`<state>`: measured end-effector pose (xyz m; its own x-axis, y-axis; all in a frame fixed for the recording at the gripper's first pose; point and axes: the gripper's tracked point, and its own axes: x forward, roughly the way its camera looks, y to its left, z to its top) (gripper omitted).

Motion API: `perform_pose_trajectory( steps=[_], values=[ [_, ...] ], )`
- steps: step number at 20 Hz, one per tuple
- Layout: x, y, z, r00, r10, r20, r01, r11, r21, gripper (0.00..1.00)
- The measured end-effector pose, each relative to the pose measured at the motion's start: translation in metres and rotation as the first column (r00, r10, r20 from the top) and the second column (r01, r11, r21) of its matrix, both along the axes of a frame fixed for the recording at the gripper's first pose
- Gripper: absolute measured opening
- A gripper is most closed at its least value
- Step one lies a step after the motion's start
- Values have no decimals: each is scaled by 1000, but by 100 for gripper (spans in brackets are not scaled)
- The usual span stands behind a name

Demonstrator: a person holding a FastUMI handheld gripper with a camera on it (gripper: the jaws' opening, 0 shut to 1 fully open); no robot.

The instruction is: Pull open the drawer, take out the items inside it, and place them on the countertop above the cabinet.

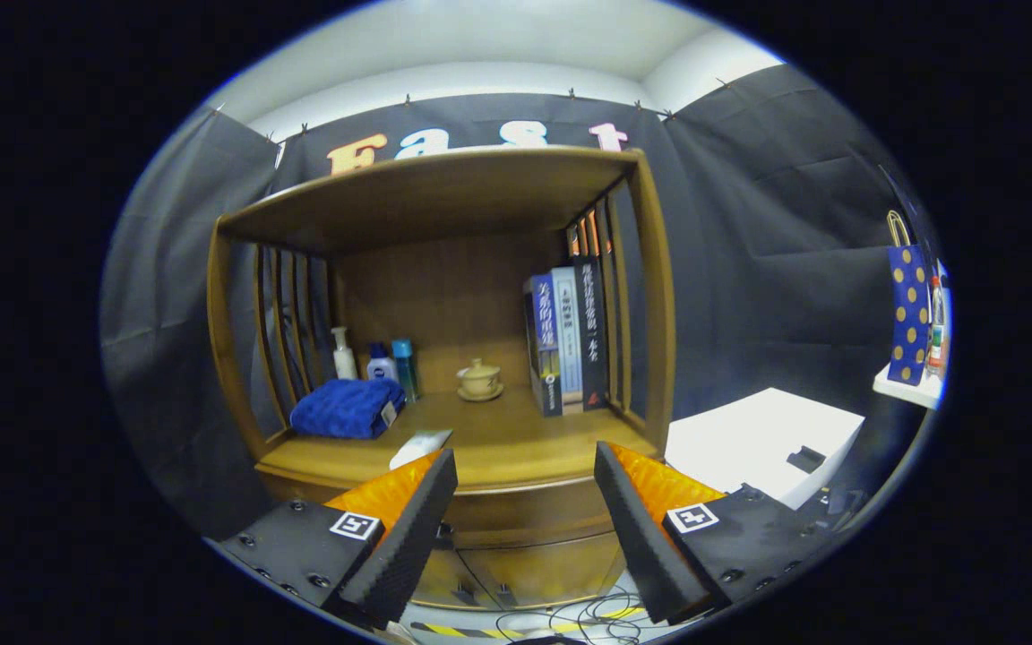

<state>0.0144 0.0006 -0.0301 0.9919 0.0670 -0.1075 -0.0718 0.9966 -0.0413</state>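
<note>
A wooden cabinet with a slatted hutch stands ahead. Its countertop [516,443] lies just beyond my fingers. The drawer front [525,515] below the countertop edge sits between my fingertips and looks closed. My gripper [525,470] is open, its two black-padded fingers [408,528] spread wide with nothing between them. A small white item [420,445] lies on the countertop right above the left fingertip.
On the countertop sit a folded blue towel [348,408], three bottles [379,361], a lidded tea cup on a saucer [480,380] and upright books [567,342]. A white box [762,443] stands right of the cabinet. Cables [570,618] lie on the floor below.
</note>
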Motion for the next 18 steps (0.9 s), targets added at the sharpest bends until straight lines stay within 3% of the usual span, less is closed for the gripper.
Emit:
perform_pose_trajectory(
  steps=[8, 11, 18],
  values=[
    [5, -3, 78, 994, -4, 108, 1, 1000, 30, 98],
    [-6, 12, 78, 997, 13, 80, -17, 999, 51, 98],
    [-17, 35, 67, 996, 60, 65, -59, 998, -23, 98]
  ],
)
